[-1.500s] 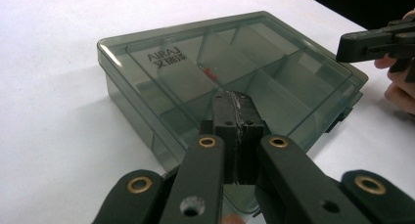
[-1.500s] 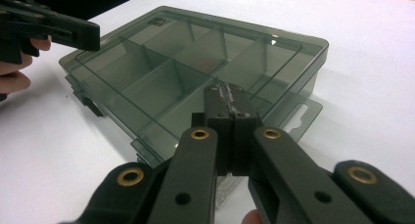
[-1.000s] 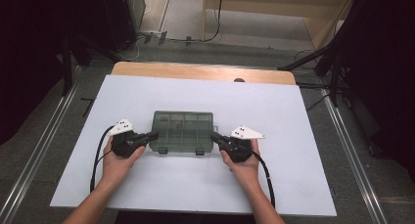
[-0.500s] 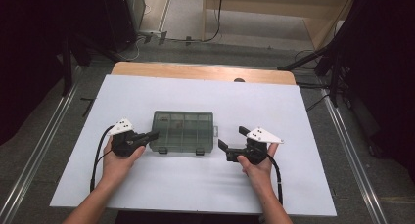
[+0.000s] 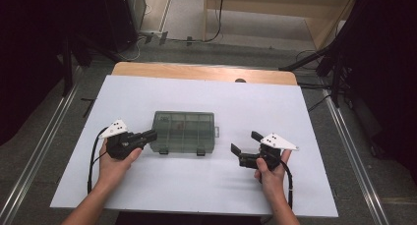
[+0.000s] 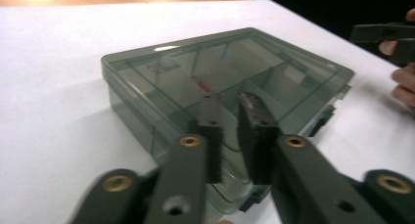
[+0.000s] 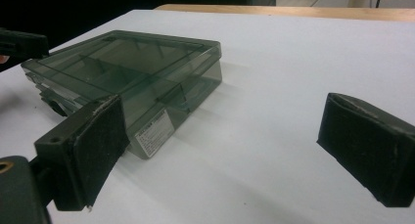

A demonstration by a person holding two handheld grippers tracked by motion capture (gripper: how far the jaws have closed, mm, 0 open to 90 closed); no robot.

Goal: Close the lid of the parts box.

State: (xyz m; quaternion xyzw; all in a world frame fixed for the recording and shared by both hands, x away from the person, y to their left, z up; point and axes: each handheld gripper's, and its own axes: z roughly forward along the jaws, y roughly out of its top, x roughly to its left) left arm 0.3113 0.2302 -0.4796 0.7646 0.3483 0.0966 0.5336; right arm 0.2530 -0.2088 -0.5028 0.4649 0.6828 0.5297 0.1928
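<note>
On white table — organizer box [image 5: 184, 131] between left gripper [image 5: 150, 135], right gripper [image 5: 244, 142]

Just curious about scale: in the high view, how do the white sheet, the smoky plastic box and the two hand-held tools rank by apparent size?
1. White sheet.
2. Plastic box.
3. Left tool and right tool: they look about alike, so no ranking between them.

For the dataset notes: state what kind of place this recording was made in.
Probably a lab or recording workspace, not a home. A white-topped table stands on a bare grey floor with metal rails along both sides, cables trail across the floor behind, and dark stands flank it.
</note>
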